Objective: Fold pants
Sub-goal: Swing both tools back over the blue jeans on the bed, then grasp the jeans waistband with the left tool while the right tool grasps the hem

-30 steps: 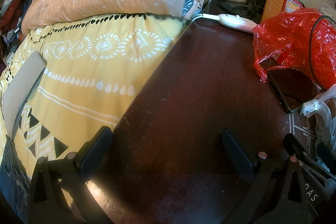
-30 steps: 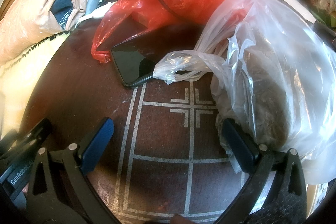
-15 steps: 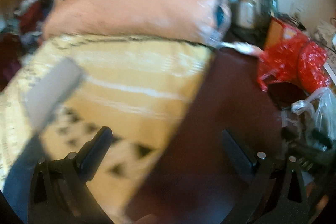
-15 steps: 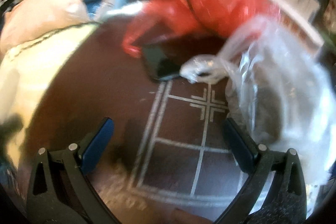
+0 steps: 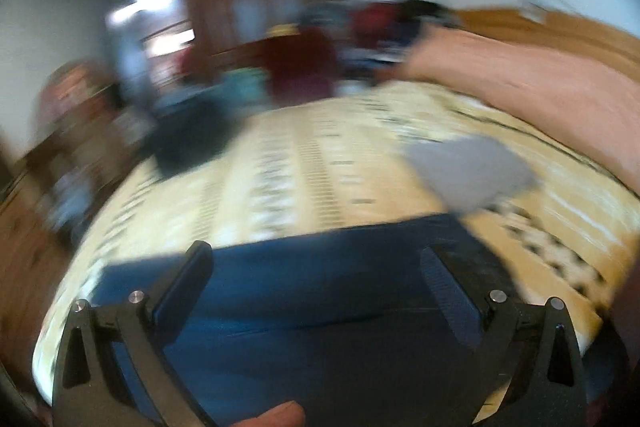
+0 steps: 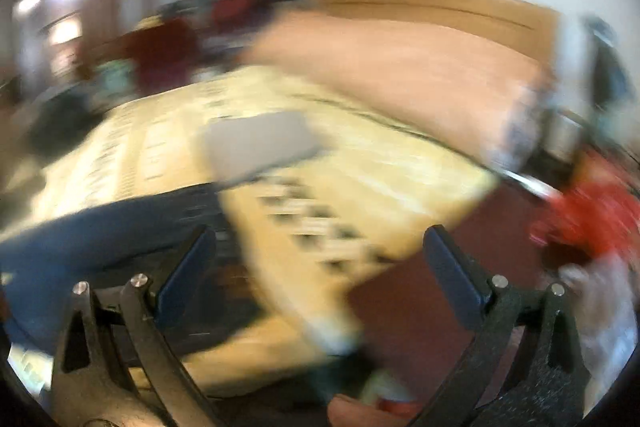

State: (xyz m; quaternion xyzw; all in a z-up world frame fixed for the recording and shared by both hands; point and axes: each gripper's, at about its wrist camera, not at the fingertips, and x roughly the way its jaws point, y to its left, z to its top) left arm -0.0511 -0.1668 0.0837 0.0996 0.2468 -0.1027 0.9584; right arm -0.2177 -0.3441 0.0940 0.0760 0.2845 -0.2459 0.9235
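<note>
The left gripper is spread wide and empty above the blue pants, which lie flat on the yellow bed. The right gripper is also wide and empty, with the pants at its 9 o'clock and a grey cloth at 11 o'clock. Both views are blurred.

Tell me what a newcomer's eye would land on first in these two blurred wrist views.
First the dark blue pants spread across the near edge of the yellow patterned bedspread, right under the left gripper, whose jaws stand wide apart and empty. Next the big peach duvet heaped along the far side of the bed, with a flat grey cloth lying on the bedspread just in front of it.
</note>
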